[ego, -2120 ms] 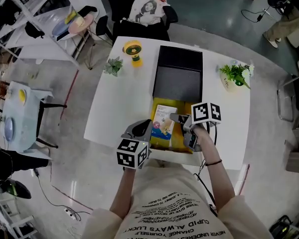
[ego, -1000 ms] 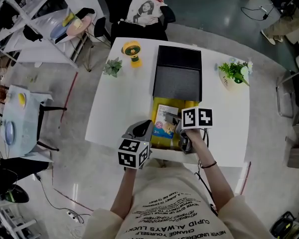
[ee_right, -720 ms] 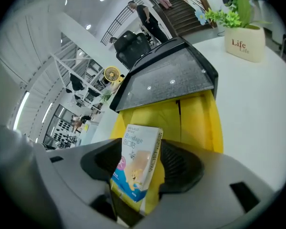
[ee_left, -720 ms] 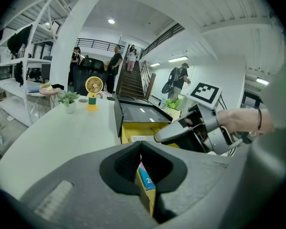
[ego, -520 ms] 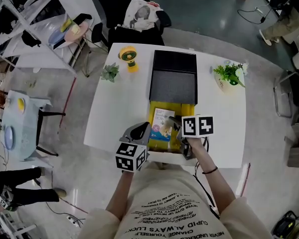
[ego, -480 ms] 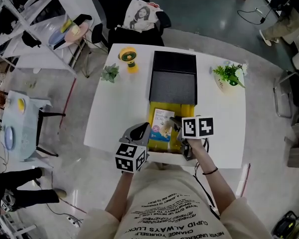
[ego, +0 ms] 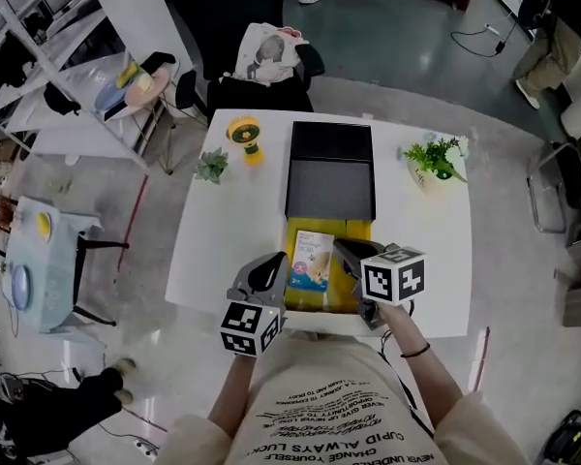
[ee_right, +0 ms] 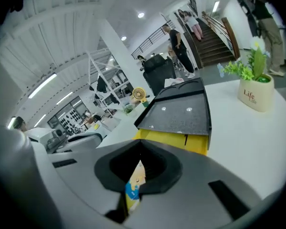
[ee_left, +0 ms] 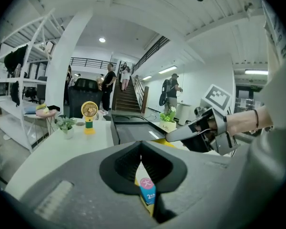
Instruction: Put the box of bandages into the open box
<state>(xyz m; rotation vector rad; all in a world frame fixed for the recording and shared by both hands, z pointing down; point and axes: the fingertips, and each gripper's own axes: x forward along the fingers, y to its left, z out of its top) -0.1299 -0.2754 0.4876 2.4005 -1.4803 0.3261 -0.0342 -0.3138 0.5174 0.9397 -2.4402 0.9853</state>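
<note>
The box of bandages (ego: 311,258) lay flat inside the yellow open box (ego: 352,229) by the surface's (ego: 223,221) 6 o'clock edge, so the left claw (ego: 274,263) at its 9 o'clock and the right claw (ego: 342,247) at its 3 o'clock, both clenched empty, probably hung beside it because delivery looked finished.

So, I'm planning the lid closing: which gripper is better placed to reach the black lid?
Right, probably. The right gripper reaches further over the yellow box, nearer the black lid; the left gripper sits back beside its left edge.
</note>
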